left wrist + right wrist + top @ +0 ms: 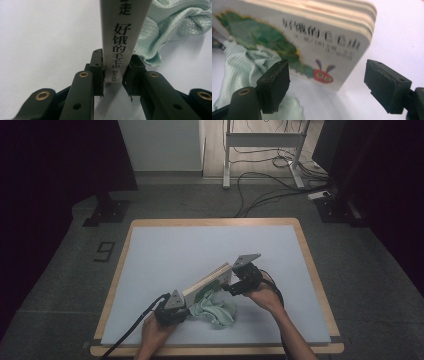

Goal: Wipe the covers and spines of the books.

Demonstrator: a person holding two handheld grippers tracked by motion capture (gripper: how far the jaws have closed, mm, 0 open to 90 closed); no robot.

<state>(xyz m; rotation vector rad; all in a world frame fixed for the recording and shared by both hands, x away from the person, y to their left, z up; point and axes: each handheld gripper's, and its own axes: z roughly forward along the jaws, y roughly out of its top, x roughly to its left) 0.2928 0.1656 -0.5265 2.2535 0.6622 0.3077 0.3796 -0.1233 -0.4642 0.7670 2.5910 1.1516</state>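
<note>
A thick board book (207, 280) with a green caterpillar on its cover stands tilted on its long edge on the white mat (175, 245). My left gripper (184, 304) is shut on its near end; in the left gripper view the pads (100, 72) clamp the white spine (122, 32) printed with black characters. A crumpled mint-green cloth (218, 311) lies against the book's right side, beside the spine (172, 22). My right gripper (229, 285) stands open at the far end. Its jaws (327, 85) face the cover (312, 37) without touching it, with cloth (242, 67) below left.
The mat covers a wooden table whose rim (215, 351) shows at the front. Bare mat stretches beyond and to the left of the book. On the floor are a dark "9" marker (105, 251) at left and cables and desk legs (260, 175) at the back.
</note>
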